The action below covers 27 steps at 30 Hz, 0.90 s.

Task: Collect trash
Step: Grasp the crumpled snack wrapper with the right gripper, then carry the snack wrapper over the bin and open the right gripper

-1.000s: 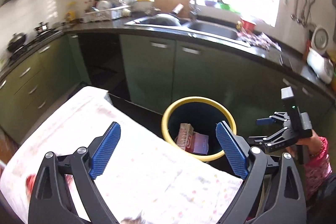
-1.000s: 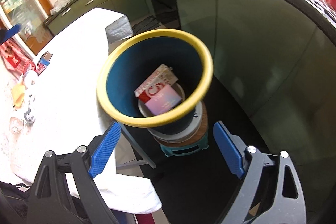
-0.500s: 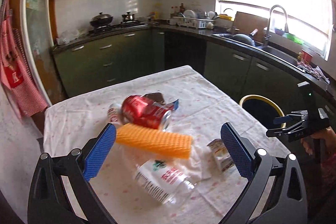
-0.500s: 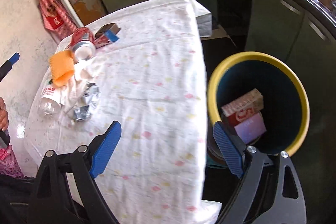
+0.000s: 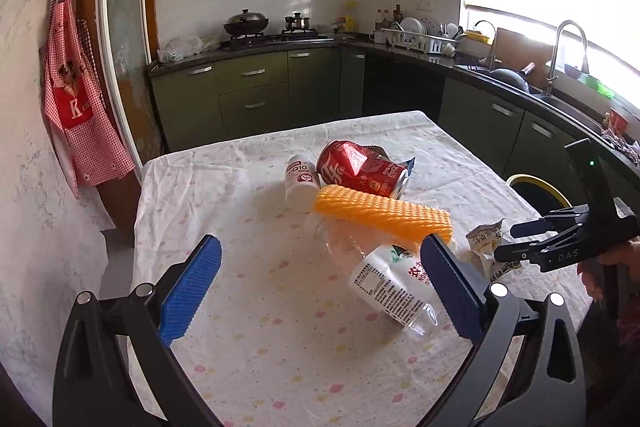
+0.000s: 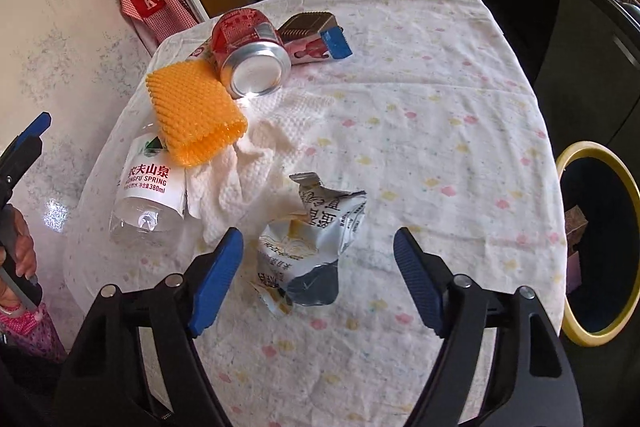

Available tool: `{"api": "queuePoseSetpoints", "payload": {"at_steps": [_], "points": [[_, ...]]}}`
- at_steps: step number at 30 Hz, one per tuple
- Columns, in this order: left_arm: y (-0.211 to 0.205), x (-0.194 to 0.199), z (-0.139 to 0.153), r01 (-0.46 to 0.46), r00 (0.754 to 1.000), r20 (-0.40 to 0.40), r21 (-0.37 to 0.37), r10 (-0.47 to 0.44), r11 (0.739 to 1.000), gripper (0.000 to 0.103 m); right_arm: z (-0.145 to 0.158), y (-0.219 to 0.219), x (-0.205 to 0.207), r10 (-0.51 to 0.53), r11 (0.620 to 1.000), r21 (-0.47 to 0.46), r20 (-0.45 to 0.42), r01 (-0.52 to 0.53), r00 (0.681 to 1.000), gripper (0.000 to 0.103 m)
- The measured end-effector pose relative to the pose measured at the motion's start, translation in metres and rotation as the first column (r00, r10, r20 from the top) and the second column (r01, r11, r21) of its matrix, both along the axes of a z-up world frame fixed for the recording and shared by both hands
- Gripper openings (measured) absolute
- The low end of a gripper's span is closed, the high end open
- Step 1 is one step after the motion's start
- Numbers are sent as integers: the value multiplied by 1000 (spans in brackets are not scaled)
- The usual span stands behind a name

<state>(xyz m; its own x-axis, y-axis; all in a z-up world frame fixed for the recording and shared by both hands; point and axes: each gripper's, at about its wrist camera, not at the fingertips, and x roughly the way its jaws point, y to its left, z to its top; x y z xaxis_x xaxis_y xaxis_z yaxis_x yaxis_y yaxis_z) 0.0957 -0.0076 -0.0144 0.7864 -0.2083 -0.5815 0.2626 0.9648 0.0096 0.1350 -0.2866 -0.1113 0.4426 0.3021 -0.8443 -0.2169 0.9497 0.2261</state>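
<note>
Trash lies on the cloth-covered table [image 6: 440, 107]: a red can [image 6: 252, 55], an orange foam net [image 6: 192, 111], a clear water bottle [image 6: 150, 191], a white paper towel [image 6: 240, 179], a torn silver wrapper [image 6: 316, 243], a small box [image 6: 316, 41] and a white pill bottle [image 5: 301, 181]. My right gripper [image 6: 318, 283] is open, empty, its fingers either side of the wrapper, just above it. My left gripper [image 5: 320, 287] is open and empty over the table, near the bottle [image 5: 394, 291]. The yellow-rimmed bin [image 6: 568, 163] stands off the table's right side.
Green kitchen cabinets [image 5: 256, 95] and a dark counter with a stove and sink run along the far walls. A red checked apron [image 5: 76, 99] hangs at the left. The can [image 5: 360, 169] and net [image 5: 384, 215] sit mid-table in the left wrist view.
Both grippers have swung from the bin back over the table. The right gripper has come down close around the silver wrapper. The left gripper has moved nearer the bottle and net.
</note>
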Motion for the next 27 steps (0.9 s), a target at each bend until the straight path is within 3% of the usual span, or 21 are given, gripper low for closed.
{"api": "queuePoseSetpoints", "payload": {"at_steps": [7, 12, 27], "points": [[4, 4, -5, 7, 1000, -10, -21, -7, 1000, 98, -9, 13, 4, 17, 1000, -23, -28, -18, 999, 63], [2, 7, -9, 11, 1000, -17, -26, -11, 1000, 98, -13, 13, 5, 24, 999, -45, -38, -26, 999, 43], [-9, 8, -11, 24, 1000, -16, -15, -24, 1000, 98, 13, -29, -14, -34, 999, -8, 41, 35, 999, 42]]}}
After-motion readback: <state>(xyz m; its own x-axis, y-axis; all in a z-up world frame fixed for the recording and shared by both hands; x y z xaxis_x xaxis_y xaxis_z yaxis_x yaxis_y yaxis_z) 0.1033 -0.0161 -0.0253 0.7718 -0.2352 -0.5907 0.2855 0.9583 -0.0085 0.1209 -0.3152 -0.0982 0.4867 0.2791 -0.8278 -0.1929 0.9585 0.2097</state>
